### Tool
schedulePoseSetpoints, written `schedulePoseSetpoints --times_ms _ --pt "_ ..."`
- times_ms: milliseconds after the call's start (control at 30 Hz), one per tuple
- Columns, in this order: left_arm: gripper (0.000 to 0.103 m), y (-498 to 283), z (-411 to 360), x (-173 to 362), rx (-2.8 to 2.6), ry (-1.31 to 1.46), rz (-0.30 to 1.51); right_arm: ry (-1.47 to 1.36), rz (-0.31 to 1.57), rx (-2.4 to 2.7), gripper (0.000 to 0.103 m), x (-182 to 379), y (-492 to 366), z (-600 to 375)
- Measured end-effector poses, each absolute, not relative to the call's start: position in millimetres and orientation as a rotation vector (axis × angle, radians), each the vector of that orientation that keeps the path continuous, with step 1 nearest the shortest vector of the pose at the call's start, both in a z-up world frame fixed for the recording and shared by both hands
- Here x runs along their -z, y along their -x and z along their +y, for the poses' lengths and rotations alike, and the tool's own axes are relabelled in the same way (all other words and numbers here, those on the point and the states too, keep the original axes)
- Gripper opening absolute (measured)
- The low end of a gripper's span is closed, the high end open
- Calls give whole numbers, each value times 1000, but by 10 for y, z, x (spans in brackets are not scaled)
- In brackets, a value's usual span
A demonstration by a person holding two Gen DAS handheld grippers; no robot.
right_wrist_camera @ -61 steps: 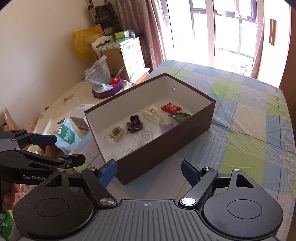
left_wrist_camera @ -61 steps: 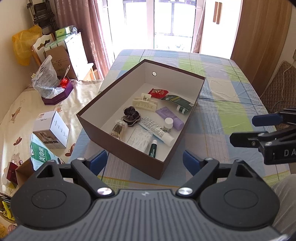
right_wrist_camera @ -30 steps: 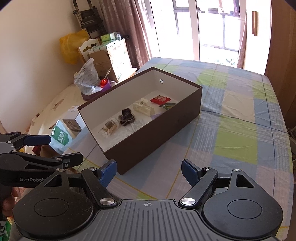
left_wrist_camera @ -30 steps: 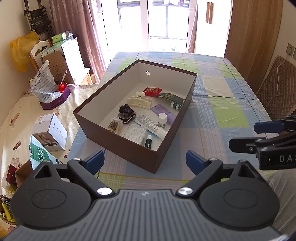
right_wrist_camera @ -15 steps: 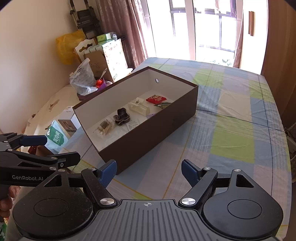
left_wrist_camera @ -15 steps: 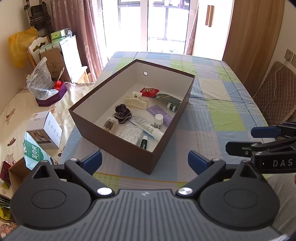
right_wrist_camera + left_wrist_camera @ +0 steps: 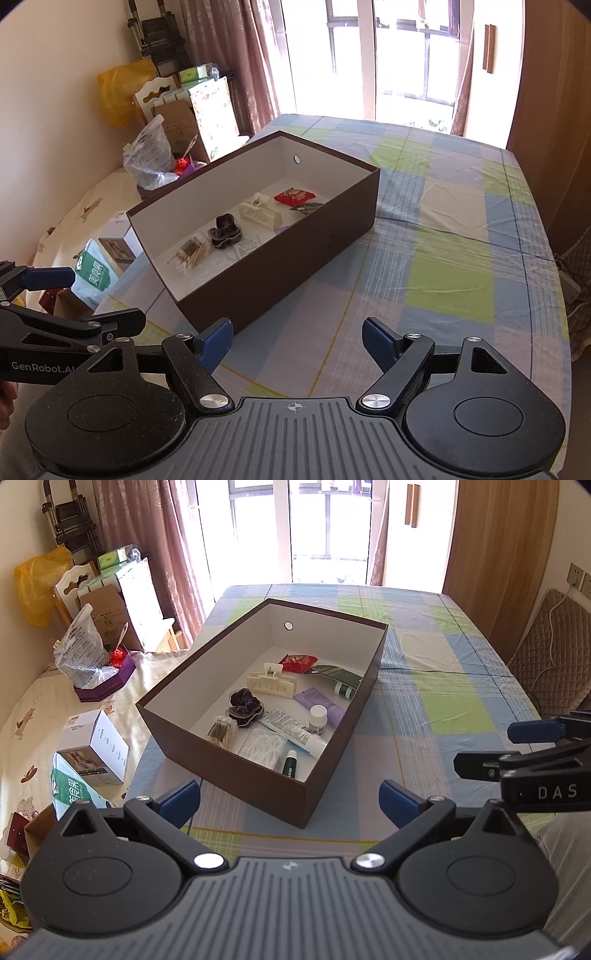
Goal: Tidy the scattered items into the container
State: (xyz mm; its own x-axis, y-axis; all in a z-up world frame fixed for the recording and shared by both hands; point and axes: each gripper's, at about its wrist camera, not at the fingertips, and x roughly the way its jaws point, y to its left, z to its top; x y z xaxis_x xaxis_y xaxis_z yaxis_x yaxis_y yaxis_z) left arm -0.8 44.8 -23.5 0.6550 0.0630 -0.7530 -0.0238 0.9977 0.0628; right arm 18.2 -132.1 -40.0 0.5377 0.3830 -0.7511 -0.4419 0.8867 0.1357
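A brown box [image 7: 236,771] [image 7: 295,254] with a white inside stands on the checked tablecloth. Inside lie a cream hair claw [image 7: 271,683] [image 7: 258,212], a dark scrunchie [image 7: 244,705] [image 7: 223,230], a red packet [image 7: 297,661] [image 7: 293,195], a purple tube [image 7: 319,705], a white tube [image 7: 293,729], a green tube [image 7: 338,677], cotton swabs [image 7: 221,731] [image 7: 190,251] and a small dark stick [image 7: 290,766]. My left gripper [image 7: 290,801] [image 7: 79,295] hangs open, empty, short of the box's near corner. My right gripper [image 7: 297,338] [image 7: 491,749] is open and empty too, beside the box's right.
The tablecloth [image 7: 443,280] to the right of the box is bare. Off the table's left edge lie cardboard boxes [image 7: 92,749], a green bag [image 7: 68,794], a plastic bag [image 7: 79,650] and a chair [image 7: 72,583]. A padded chair [image 7: 554,653] stands at the right.
Both grippers have drawn back and up from the box, so it sits farther off and smaller in both views. Both stayed open and empty. The box's contents have not moved.
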Motion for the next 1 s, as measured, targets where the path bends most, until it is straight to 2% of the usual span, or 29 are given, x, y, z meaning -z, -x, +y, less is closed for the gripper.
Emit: schedulePoseSetpoints --times_ms 1000 --pt "102 -111 424 308 -60 -79 872 63 899 -516 83 482 -199 -1282"
